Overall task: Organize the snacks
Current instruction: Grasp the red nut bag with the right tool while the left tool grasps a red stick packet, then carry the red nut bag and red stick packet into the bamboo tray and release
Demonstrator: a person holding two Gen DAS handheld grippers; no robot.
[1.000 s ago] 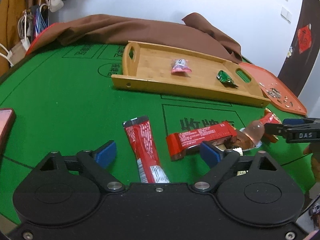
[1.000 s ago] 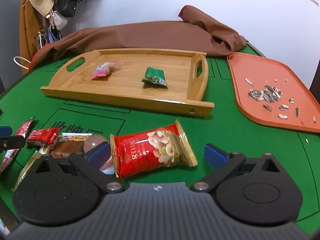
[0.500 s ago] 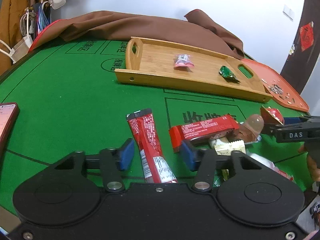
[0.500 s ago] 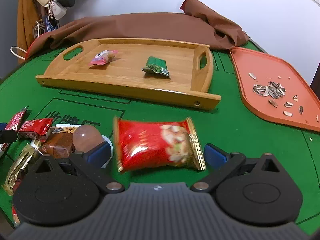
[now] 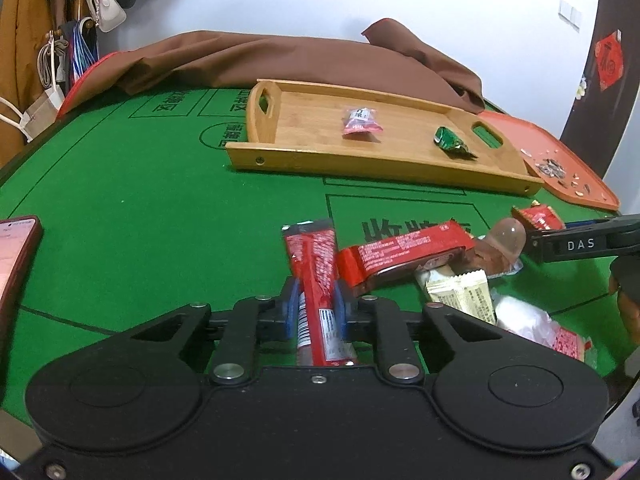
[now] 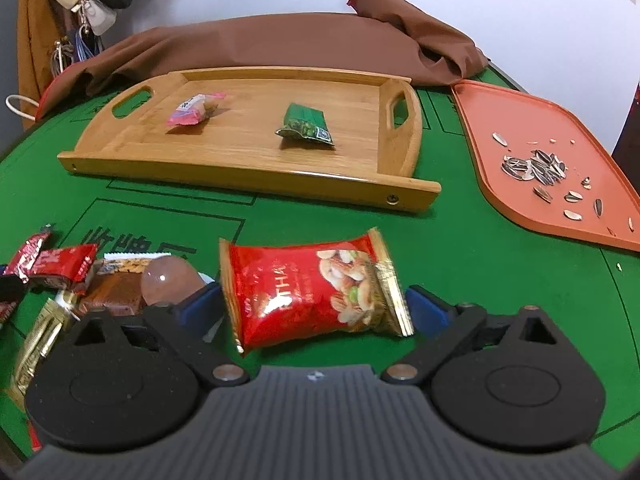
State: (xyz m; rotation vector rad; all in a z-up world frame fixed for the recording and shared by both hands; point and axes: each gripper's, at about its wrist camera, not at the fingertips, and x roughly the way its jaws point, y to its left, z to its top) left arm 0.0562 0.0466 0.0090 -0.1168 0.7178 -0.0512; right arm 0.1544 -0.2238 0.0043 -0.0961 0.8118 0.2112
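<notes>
My left gripper (image 5: 316,300) is shut on a long red stick packet (image 5: 314,258) that lies on the green felt table. Beside it lie a red bar (image 5: 404,250), a jelly cup (image 5: 508,236) and a cream sachet (image 5: 460,294). My right gripper (image 6: 312,304) is closing around a red nut bag (image 6: 312,288); its blue pads stand at the bag's two crimped ends without clearly pressing. The wooden tray (image 6: 248,178) holds a pink candy (image 6: 192,110) and a green packet (image 6: 306,126).
An orange tray (image 6: 500,120) with sunflower seeds sits to the right of the wooden tray. A brown cloth (image 5: 280,60) is heaped behind it. A phone (image 5: 16,256) lies at the left table edge. Bags hang on the far left wall.
The left jaws have come together on the red stick packet. The right jaws have narrowed a little around the nut bag, which shifted and turned slightly between them.
</notes>
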